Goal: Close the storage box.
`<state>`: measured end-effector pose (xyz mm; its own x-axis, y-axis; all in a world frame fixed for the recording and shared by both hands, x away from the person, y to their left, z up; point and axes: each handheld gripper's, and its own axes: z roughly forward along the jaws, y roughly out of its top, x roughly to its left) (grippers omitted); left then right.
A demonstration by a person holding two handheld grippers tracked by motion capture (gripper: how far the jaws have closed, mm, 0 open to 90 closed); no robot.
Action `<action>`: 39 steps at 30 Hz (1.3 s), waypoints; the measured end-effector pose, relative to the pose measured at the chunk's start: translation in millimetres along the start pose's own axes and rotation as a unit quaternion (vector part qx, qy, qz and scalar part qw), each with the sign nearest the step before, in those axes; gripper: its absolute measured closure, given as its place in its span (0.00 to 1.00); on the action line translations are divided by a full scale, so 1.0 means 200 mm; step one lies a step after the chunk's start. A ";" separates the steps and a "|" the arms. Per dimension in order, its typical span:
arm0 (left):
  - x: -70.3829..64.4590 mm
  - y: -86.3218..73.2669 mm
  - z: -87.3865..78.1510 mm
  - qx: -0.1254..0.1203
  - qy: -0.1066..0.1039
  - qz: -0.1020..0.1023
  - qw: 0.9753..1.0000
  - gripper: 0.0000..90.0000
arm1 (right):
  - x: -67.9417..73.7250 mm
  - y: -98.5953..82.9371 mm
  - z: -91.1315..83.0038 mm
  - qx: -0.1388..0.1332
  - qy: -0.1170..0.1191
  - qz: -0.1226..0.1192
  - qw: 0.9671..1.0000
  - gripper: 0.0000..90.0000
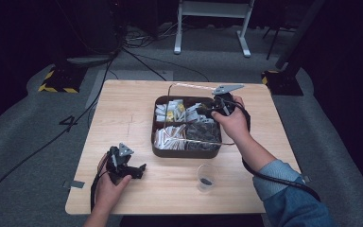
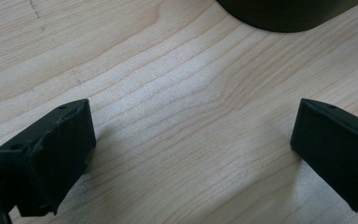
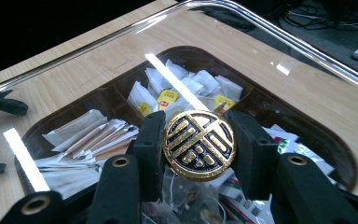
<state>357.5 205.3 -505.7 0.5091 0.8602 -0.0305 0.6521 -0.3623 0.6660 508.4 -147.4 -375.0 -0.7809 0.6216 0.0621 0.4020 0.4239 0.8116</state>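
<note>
A dark compartmented box [image 1: 184, 152] stands in the middle of the wooden table [image 1: 123, 109]. Its clear lid [image 1: 194, 87] is tilted above it, and the lid's rim [image 3: 279, 39] shows in the right gripper view. My right gripper [image 1: 208, 109] is over the box's back right part, shut on the lid's round gold-and-black knob [image 3: 199, 144]. Through the lid I see white tea bags with yellow tags [image 3: 168, 95] and paper-wrapped sticks [image 3: 93, 137]. My left gripper [image 1: 139, 170] rests open on the table at the front left, nothing between its jaws [image 2: 193, 126].
A small clear cup [image 1: 206, 177] with something dark at its bottom stands just in front of the box, near the table's front edge. The box's dark corner [image 2: 284, 14] lies ahead of the left gripper. Cables [image 1: 42, 146] run over the grey floor.
</note>
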 end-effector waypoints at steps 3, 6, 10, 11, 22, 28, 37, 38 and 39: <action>0.00 0.00 0.00 0.000 0.000 0.000 1.000 0.00 | 0.00 0.00 0.05 0.002 0.004 0.000 1.000 0.66; 0.00 0.00 0.00 0.001 -0.001 0.001 1.000 0.00 | 0.01 0.00 0.09 0.005 0.004 -0.008 1.000 0.66; 0.00 0.01 0.00 0.001 -0.003 0.006 1.000 0.00 | 0.01 0.00 0.14 0.013 0.003 -0.009 1.000 0.66; 0.00 0.01 0.01 0.000 -0.004 0.006 1.000 0.00 | 0.01 0.00 0.15 0.013 0.003 -0.007 1.000 0.66; 0.00 0.02 0.01 0.001 -0.006 0.008 1.000 0.00 | 0.02 -0.04 0.27 0.025 0.008 -0.012 1.000 0.66; 0.00 0.02 0.01 0.001 -0.006 0.008 1.000 0.00 | 0.05 -0.05 0.31 0.033 0.011 -0.019 0.999 0.66; 0.00 0.02 0.01 0.000 -0.007 0.007 1.000 0.00 | 0.06 -0.07 0.35 0.044 0.010 -0.022 0.999 0.66; 0.00 0.02 0.01 0.001 -0.007 0.007 1.000 0.00 | 0.06 -0.08 0.36 0.045 0.012 -0.023 0.999 0.66; 0.00 0.02 0.01 0.001 -0.007 0.007 1.000 0.00 | 0.06 -0.08 0.36 0.046 0.012 -0.023 0.999 0.66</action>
<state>361.3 203.9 -505.4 0.5253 0.8503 -0.0320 0.6462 -0.3742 0.6651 527.5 -99.1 -429.1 -0.8104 0.5845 0.0416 0.4076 0.5113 0.7566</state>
